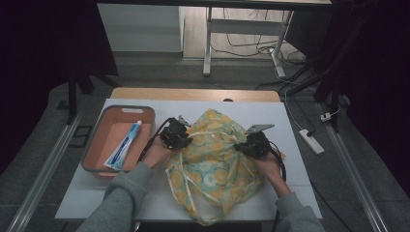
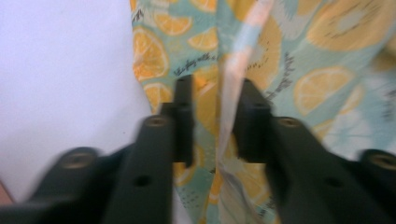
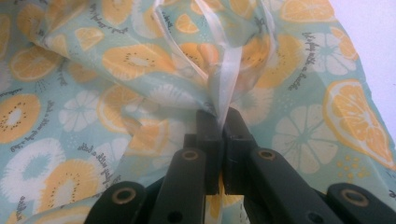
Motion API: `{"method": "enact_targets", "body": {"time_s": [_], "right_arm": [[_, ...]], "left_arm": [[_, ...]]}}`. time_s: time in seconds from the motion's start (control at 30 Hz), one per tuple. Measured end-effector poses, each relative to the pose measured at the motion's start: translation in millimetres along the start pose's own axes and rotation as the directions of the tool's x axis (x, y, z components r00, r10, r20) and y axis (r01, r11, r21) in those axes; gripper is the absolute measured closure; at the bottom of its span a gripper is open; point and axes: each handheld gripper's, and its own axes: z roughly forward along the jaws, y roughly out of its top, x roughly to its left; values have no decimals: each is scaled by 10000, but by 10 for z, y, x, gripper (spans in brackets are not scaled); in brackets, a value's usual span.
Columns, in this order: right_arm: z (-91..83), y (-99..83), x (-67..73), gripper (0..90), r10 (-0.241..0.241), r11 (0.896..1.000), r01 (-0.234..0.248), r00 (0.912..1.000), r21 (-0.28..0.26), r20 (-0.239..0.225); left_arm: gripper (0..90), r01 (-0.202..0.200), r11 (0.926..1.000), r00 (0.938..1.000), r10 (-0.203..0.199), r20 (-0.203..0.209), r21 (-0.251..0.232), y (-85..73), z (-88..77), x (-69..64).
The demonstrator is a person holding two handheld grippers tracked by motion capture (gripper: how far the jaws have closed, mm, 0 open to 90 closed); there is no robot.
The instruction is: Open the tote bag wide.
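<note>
Now fruit-print bag [image 1: 212,159] mid-counter between both hands. Right gripper [image 3: 223,122] clenched on bag's pale drawstring. Left gripper [image 2: 214,109] jaws parted, drawstring edge running lengthwise between them, seemingly ungripped (view blurred).

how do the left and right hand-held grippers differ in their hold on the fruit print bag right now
The left hand-held gripper has its jaws apart, with a pale strap of the fruit print bag running loose between them. The right hand-held gripper has its jaws closed, pinching a pale strap. In the high view, the left one sits at the bag's left edge, the right one at its right edge. Both are black and point at the bag.
</note>
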Motion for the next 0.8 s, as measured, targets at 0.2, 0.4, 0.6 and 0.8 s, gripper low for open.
{"method": "enact_targets", "body": {"time_s": [0.2,0.4,0.6,0.8], "right_arm": [[-15,9,9,875,-24,9999,24,10000,-109,-4],[-52,25,17,875,-63,9994,61,10000,-334,-58],[-72,37,38,875,-141,9987,136,9999,-493,-98],[-84,45,47,875,-190,9983,183,9998,-552,-115]], "left_arm": [[302,454,9925,9980,-401,484,-1138,-58,-371,16],[243,835,9754,9899,-577,1293,-2038,-157,-707,90],[239,693,9655,9938,-447,1022,-2512,-225,-1017,165],[242,828,9626,9954,-674,679,-2580,-308,-1172,318]]}}
